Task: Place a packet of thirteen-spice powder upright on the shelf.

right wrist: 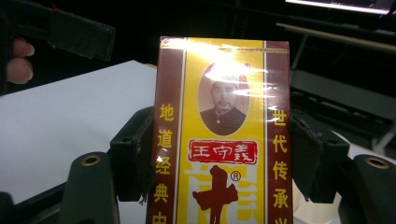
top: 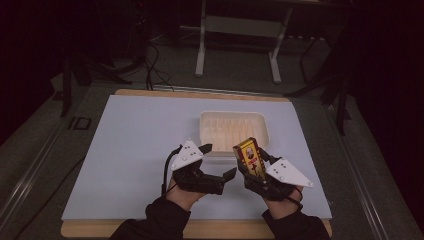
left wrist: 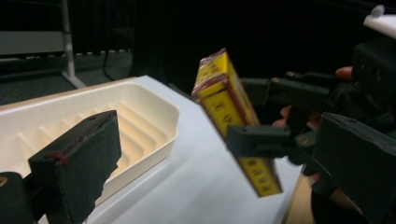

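A yellow and dark red box (top: 248,154) with a portrait and Chinese print stands upright above the table's near side, my right gripper (top: 253,163) shut on its two narrow sides. In the right gripper view the box (right wrist: 224,116) sits between the black pads of that gripper (right wrist: 226,156). My left gripper (top: 218,160) hangs just left of the box, open, with nothing between its fingers. In the left gripper view, the open left gripper (left wrist: 224,140) faces the tilted box (left wrist: 222,100) and the right gripper (left wrist: 278,114) holding it.
A white ribbed tray (top: 207,131) lies just beyond both grippers, and its rim (left wrist: 154,95) is close at the left. A pale mat (top: 135,145) covers the wooden table. A metal stand (top: 201,50) and cables are on the floor behind.
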### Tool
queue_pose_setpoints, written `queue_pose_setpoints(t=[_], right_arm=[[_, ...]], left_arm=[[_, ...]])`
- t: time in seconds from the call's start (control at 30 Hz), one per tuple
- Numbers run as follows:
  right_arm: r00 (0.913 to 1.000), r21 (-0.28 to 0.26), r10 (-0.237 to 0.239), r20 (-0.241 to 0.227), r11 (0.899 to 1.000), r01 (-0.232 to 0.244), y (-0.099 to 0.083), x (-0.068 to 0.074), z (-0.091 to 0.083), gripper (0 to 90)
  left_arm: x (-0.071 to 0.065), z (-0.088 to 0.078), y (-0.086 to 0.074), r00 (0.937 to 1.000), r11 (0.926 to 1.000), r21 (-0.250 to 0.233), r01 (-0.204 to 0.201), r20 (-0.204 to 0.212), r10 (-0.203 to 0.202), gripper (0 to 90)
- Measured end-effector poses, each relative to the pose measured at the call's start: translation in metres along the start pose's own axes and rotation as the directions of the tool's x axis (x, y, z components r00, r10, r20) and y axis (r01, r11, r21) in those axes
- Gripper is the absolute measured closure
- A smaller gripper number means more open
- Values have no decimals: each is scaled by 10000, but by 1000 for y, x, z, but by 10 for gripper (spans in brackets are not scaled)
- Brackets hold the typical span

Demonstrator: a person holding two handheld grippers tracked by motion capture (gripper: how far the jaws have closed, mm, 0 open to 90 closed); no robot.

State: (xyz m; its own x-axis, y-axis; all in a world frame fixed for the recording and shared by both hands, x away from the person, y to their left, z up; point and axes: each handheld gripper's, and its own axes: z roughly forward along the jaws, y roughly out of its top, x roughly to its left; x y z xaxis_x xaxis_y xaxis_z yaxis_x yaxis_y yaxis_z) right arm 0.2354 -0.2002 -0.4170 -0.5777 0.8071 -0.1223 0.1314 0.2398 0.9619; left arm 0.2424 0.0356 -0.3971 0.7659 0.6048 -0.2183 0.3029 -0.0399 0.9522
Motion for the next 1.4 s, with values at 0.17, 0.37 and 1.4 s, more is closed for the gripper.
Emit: queue_pose_setpoints(t=[0.17, 0.37, 1.4], right_arm=[[9996, -784, -208, -187, 9967, 193, -6, -2, -1, 320], [9984, -1500, -537, -174, 9874, 504, -12, 2, -4, 320], [9956, -1748, -907, -239, 9809, 851, -11, 10, -4, 319]], left_arm=[[-5, 3, 3, 9999, 9998, -202, -38, 125, 41, 37], [-15, 9, 2, 9994, 9988, -495, 28, 342, -11, 76], [-7, 34, 5, 9917, 9901, -726, 1200, 555, -1161, 647]])
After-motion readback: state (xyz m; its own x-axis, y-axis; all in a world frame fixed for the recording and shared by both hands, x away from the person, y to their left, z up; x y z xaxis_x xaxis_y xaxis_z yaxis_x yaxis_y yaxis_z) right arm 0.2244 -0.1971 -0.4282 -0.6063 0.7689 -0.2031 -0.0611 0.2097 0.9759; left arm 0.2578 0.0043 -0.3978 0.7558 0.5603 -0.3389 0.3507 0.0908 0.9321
